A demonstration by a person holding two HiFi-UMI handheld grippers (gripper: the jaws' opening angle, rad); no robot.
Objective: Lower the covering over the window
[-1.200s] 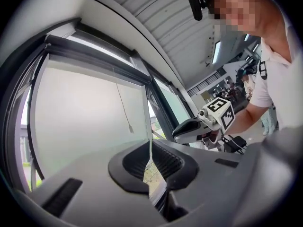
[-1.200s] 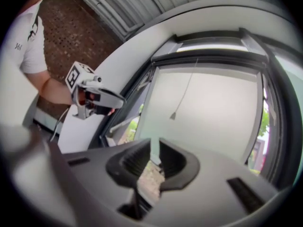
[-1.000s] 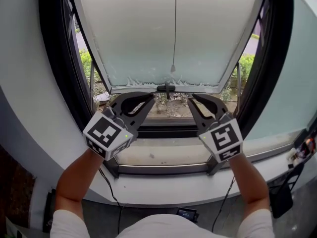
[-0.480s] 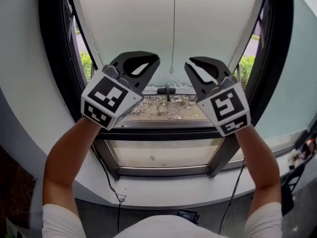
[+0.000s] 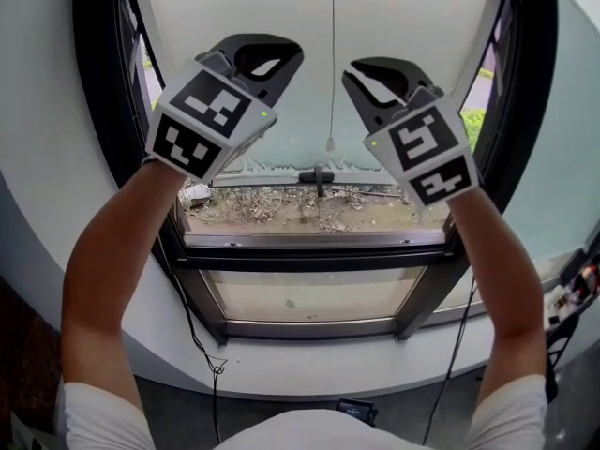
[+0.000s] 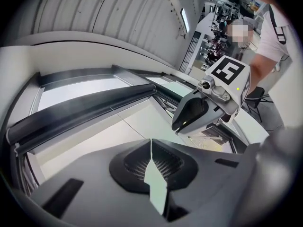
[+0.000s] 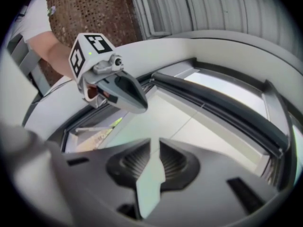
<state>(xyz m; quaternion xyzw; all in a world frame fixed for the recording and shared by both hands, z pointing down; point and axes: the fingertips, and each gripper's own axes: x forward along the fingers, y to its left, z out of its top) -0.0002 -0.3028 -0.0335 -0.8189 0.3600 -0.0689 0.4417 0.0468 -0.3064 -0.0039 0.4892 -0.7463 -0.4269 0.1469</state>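
Two grippers (image 5: 296,56) (image 5: 347,73), pull cord (image 5: 332,17) between them

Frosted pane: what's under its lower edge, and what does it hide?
Under the frosted pane, a debris-strewn ledge shows, greenery to its right. The view behind it is hidden.

Black window frame (image 5: 94,82), frosted whitish pane (image 5: 234,7)

Cord (image 5: 332,26) hangs between left claw (image 5: 298,59), right claw (image 5: 347,75); frosted pane (image 5: 441,17) blocks ahead.
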